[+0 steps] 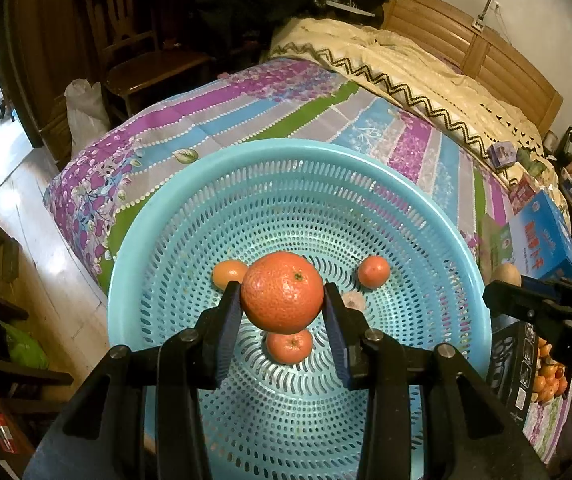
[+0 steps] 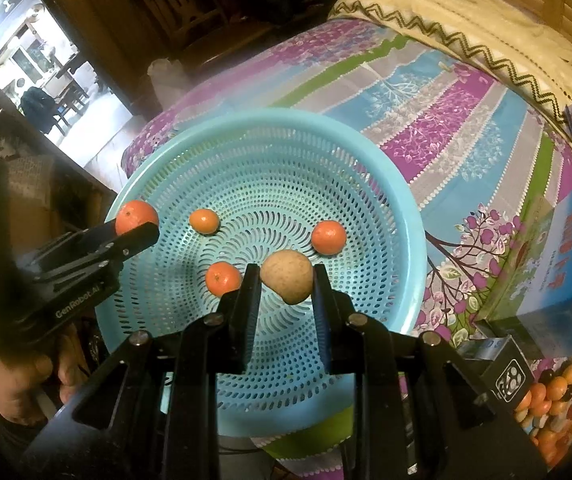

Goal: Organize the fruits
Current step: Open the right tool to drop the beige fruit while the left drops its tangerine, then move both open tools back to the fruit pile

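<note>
A round blue perforated basket (image 1: 173,216) (image 2: 386,184) lies on the patterned bed. My left gripper (image 1: 282,300) is shut on a large orange (image 1: 281,292) and holds it above the basket; the right wrist view shows that orange (image 2: 135,216) over the basket's left rim. My right gripper (image 2: 285,280) is shut on a tan, pear-like fruit (image 2: 287,276) above the basket's middle. Three small oranges lie in the basket: one at left (image 2: 203,221), one at right (image 2: 328,237), one near my fingers (image 2: 221,278).
A blue carton (image 2: 566,272) and a dark box (image 2: 502,368) stand on the bed at right, beside a heap of mixed fruit (image 2: 550,404). A cream quilt (image 1: 426,76) covers the far side of the bed. A wooden chair (image 1: 133,52) stands beyond the bed.
</note>
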Available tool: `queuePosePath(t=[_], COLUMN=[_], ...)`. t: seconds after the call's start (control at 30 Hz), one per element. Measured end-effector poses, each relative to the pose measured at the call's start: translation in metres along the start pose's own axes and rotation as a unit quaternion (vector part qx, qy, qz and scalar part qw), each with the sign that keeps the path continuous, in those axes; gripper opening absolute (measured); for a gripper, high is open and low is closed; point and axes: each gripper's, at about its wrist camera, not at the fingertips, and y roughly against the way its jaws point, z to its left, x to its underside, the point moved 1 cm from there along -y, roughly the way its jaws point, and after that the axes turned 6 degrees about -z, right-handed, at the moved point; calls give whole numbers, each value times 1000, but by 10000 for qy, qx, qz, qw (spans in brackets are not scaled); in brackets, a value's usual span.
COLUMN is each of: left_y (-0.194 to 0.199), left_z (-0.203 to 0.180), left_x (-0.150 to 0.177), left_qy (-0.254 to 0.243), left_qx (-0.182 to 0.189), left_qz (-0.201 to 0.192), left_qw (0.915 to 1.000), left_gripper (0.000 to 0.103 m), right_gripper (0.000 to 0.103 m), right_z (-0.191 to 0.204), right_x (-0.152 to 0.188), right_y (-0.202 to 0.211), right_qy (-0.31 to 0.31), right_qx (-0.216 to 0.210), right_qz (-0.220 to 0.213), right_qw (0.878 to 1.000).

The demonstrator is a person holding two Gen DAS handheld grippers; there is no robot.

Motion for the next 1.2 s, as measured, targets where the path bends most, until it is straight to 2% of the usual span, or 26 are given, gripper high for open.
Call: queuePosePath(t=[0.73,0.77,0.8,0.87,0.93,0.97,1.1,1.2], left_y=[-18,-19,-20,-20,-20,-20,-20,-14], left_z=[3,2,3,2,3,4,6,8], left_x=[4,5,5,6,5,5,4,4], left_qy=[-52,-55,-64,-76,-52,-42,16,174], left_qx=[-55,-56,-61,-116,-132,-145,-131,32], left_qz=[452,484,489,443,422,420,385,195], left_qw=[9990,9988,9988,9989,9990,9990,9992,9997], left_gripper=[42,43,48,55,58,60,63,63], right_gripper=[26,26,27,32,55,59,60,60], right_z=[-6,-6,-6,-7,-7,-6,-2,3], right_x=[3,4,3,3,4,4,4,4], right_y=[-7,-7,-7,-6,-4,-3,6,25], right_qy=[-80,-79,-81,-103,-125,-127,-52,73], right_qx=[-26,-28,-25,-50,-65,-57,-65,-50], right_qz=[115,113,114,107,56,22,-172,-558], right_qw=[9999,9999,9999,9999,9999,9999,9998,9984])
